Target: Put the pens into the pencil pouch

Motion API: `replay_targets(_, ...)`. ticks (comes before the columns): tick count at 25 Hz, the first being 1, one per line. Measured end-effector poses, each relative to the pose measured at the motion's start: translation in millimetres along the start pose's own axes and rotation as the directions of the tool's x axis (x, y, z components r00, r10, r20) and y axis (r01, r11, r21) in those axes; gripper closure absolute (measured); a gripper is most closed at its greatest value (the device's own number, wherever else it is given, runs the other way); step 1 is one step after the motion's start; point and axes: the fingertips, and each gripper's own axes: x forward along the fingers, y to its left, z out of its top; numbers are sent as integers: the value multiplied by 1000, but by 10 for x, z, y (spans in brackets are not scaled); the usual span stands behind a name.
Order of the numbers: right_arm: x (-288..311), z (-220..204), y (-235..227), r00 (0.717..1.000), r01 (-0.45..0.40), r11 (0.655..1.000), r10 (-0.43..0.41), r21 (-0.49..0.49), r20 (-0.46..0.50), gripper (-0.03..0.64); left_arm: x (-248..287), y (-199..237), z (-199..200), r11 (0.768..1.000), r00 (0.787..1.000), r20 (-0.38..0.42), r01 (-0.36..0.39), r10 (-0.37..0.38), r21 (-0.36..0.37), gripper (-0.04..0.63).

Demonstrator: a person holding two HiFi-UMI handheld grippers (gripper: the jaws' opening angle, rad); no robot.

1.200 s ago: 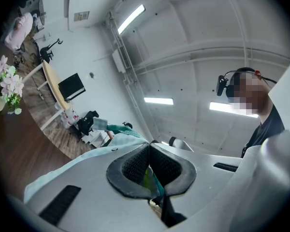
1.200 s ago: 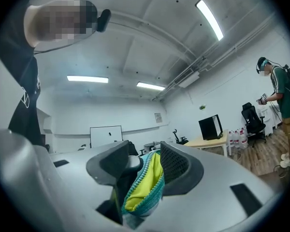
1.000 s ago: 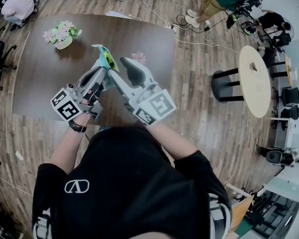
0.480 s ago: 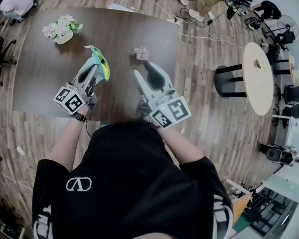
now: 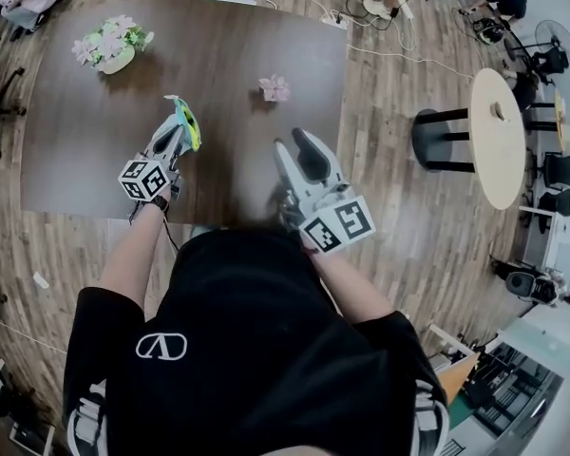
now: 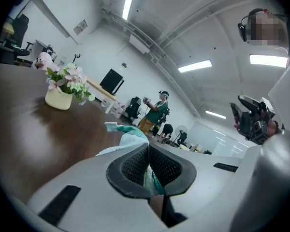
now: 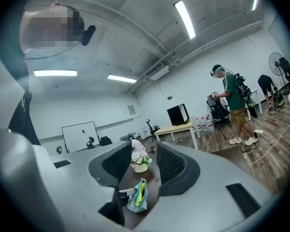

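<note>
The teal pencil pouch (image 5: 188, 122), with something yellow showing at its mouth, hangs from my left gripper (image 5: 176, 133) just above the dark table. In the left gripper view the pads are shut on the pouch's fabric (image 6: 130, 138), pinched inside my left gripper (image 6: 148, 154). My right gripper (image 5: 294, 142) stands open over the table's near right part, well clear of the pouch, with nothing between its fingers. In the right gripper view the pouch (image 7: 137, 197) shows through the gap of my right gripper (image 7: 139, 168). No loose pen is visible.
A white pot of flowers (image 5: 112, 46) stands at the table's far left. A small pink flower (image 5: 275, 88) lies near its right side. The table's right edge (image 5: 340, 103) borders wood floor with cables. A round table (image 5: 499, 141) and people stand beyond.
My left gripper has dropped low toward the table with the pouch and shifted left. My right gripper has drawn away from the pouch, to the right and nearer the person.
</note>
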Motion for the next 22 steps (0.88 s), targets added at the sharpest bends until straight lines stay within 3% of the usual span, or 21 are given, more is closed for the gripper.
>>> replay_targets(16, -30, -321, -190, 993, 75, 997, -74, 12, -94, 457, 675, 259, -858, 1000, 988, -155, -4, 0, -26, 588)
replay_targets(22, -104, -355, -211, 991, 78, 997, -77, 9, -106, 456, 745, 248, -1124, 997, 973, -229, -7, -10, -75, 584)
